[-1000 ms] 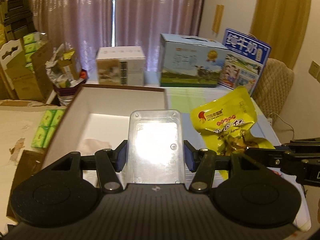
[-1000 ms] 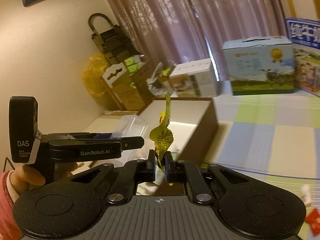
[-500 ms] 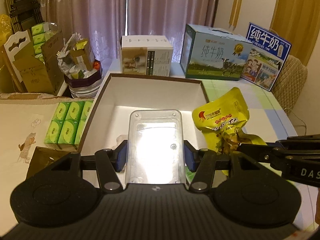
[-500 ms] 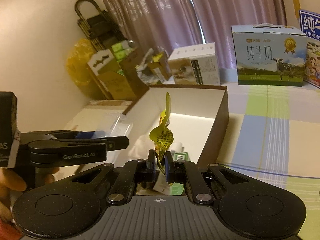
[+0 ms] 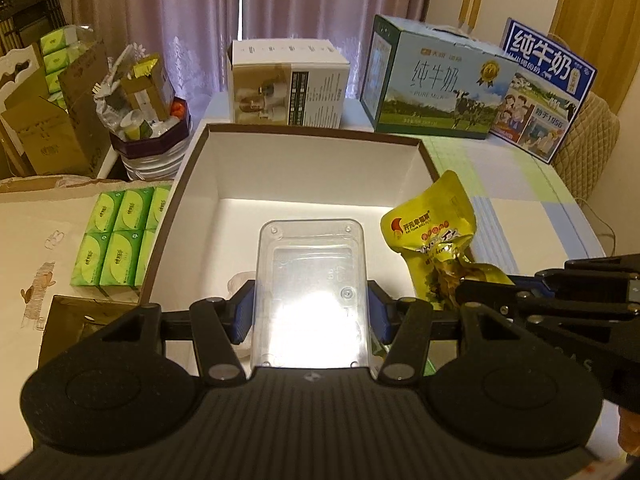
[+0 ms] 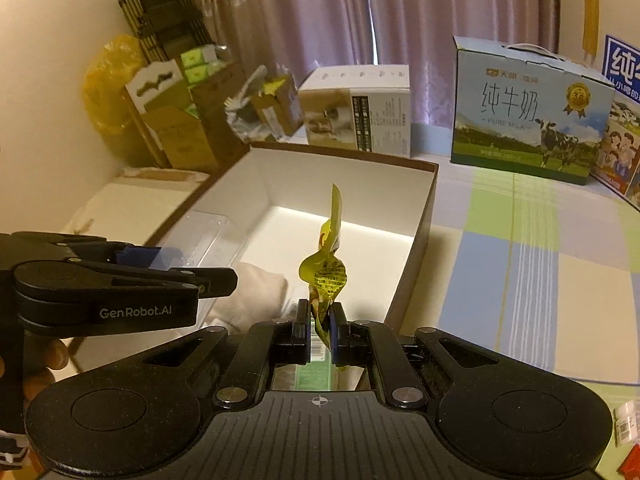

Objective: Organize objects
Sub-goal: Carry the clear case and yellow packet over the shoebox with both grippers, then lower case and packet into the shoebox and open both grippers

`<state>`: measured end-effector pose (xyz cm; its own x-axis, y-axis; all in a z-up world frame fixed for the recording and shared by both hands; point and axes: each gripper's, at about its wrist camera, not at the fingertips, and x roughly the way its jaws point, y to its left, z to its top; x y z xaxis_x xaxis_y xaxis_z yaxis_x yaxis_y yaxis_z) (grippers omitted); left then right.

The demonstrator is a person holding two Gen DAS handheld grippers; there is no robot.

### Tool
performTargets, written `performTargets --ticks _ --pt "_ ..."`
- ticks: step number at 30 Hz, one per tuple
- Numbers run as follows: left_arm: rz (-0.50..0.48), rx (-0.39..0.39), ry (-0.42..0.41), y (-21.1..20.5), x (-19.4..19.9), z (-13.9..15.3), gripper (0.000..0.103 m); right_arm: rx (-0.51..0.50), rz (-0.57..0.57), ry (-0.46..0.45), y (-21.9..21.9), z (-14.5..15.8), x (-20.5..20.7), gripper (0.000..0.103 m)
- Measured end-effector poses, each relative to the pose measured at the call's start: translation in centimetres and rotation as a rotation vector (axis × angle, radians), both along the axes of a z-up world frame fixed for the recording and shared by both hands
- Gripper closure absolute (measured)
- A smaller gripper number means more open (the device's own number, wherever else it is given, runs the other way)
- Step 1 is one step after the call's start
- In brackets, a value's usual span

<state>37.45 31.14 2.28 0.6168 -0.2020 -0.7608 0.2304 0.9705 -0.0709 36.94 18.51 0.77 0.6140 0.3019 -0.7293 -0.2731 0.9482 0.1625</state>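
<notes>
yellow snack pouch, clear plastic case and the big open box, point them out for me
yellow snack pouch point(image 5: 430, 236), left wrist view, on its printed front
clear plastic case point(image 5: 312, 280), left wrist view, on its flat top face
open box point(image 6: 344, 154), right wrist view, on its far brown rim

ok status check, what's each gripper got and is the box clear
Left gripper shut on clear plastic case. Right gripper shut on yellow snack pouch. Both over open box; white cloth already inside.

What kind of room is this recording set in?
Most likely a lived-in home room, perhaps a dining or storage corner: pinkish curtains over a window, a table with a checked cloth, milk cartons and tissue packs stacked around.
</notes>
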Motion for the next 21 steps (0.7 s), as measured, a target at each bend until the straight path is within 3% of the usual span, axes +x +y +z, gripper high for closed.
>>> performTargets --ticks 21 --pt "-0.021 -0.020 0.079 0.2 4.8 -3.4 0.051 -0.116 -0.011 0.020 1.7 -3.0 4.2 0.097"
